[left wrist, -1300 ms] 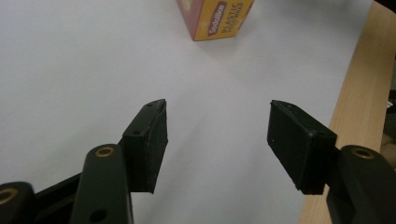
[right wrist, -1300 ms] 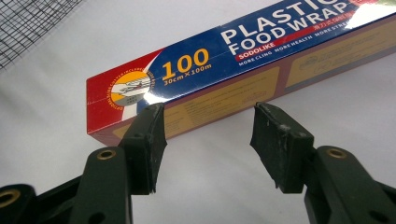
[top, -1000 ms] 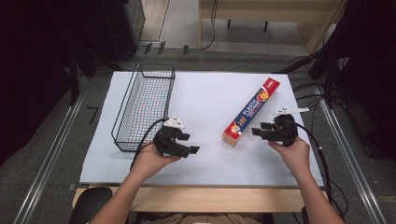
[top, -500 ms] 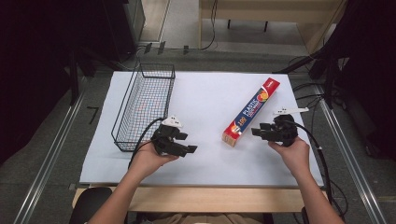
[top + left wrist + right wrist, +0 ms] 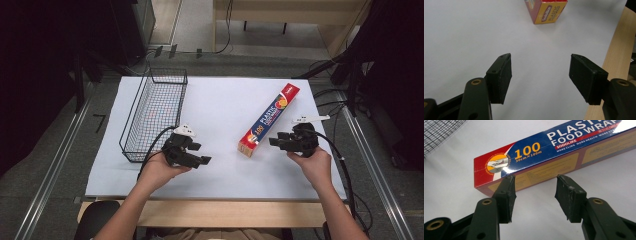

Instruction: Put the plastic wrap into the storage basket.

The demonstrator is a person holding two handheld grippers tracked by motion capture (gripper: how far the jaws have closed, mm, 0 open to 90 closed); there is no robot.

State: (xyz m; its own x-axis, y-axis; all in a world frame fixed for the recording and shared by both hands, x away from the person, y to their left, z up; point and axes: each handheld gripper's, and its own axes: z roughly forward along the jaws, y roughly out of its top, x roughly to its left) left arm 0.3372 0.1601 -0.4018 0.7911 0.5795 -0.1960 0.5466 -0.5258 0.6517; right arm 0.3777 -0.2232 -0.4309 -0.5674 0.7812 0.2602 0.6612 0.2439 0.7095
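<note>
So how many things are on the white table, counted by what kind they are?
Wire baskets: 1, the black wire basket
Boxes: 1, the plastic food wrap box
Grippers: 2, the left gripper and the right gripper, both open and empty
Total: 4
</note>
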